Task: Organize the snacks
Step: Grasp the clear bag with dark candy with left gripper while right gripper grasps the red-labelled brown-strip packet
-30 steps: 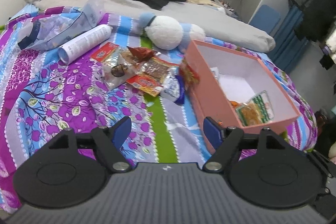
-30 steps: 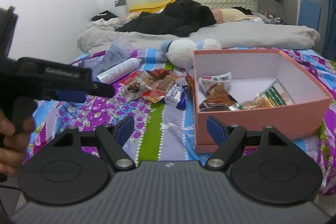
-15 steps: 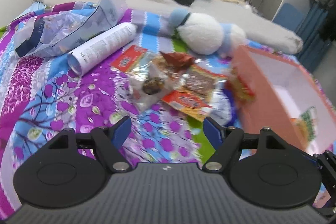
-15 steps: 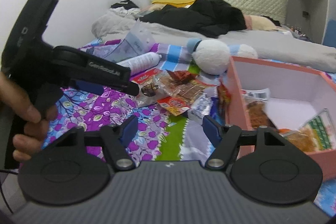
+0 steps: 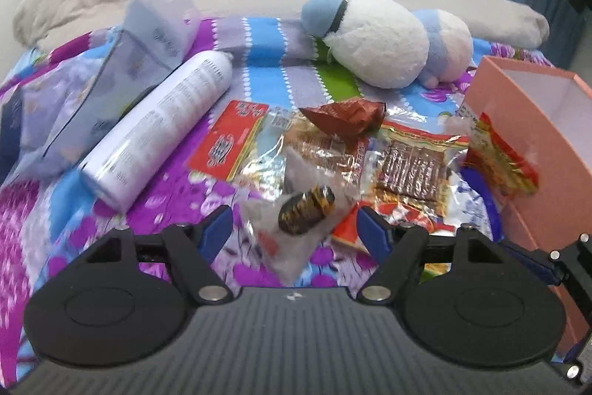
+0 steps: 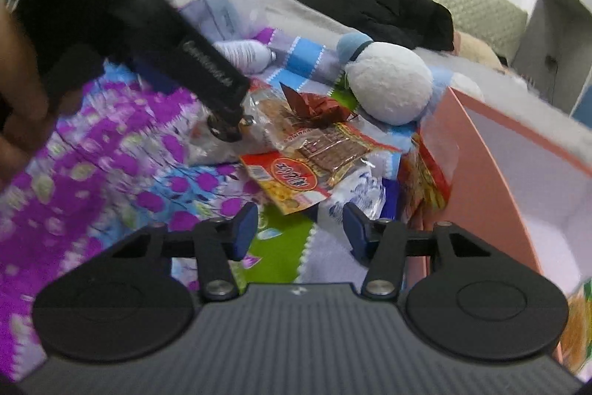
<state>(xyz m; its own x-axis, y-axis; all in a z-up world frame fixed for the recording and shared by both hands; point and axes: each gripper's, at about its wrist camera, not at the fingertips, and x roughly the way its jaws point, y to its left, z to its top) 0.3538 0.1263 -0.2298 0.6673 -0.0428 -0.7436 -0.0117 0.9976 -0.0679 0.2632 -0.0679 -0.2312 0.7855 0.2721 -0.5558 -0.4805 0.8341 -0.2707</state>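
- The left gripper [image 5: 292,228] hangs with its blue jaws wide apart, low in the left wrist view; a clear plastic packet with a dark brown snack inside [image 5: 305,210] lies between the tips, but the pads do not press on it, so nothing is gripped.
- The right gripper [image 6: 299,228] has just been narrowing its jaws; they stand partly open at the bottom centre of the right wrist view, over bare striped bedspread [image 6: 111,173], with nothing between them (the nearest packet lies just above the tips).
- That nearest one is a red and yellow flat snack packet [image 6: 288,178], mid-frame, partly under a clear packet of brown bars [image 6: 325,147]; a crumpled dark red foil wrapper [image 6: 314,108] rests on top of the pile.
- A white and blue crinkled wrapper [image 6: 355,198] and a red and gold packet [image 6: 425,176] lie against the outer wall of the pink cardboard box [image 6: 481,187] at the right edge.
- Inside the box, only a sliver of an orange and green packet [image 6: 577,317] shows at the lower right corner; the rest of the floor in view looks bare.
- Judging by this, the sorting is at an early stage: most of the snacks still sit in the heap on the bed, outside the box.
- A white cylindrical bottle [image 5: 159,128] and a white and blue plush toy [image 5: 384,43] lie beside the heap and seem no part of the job.
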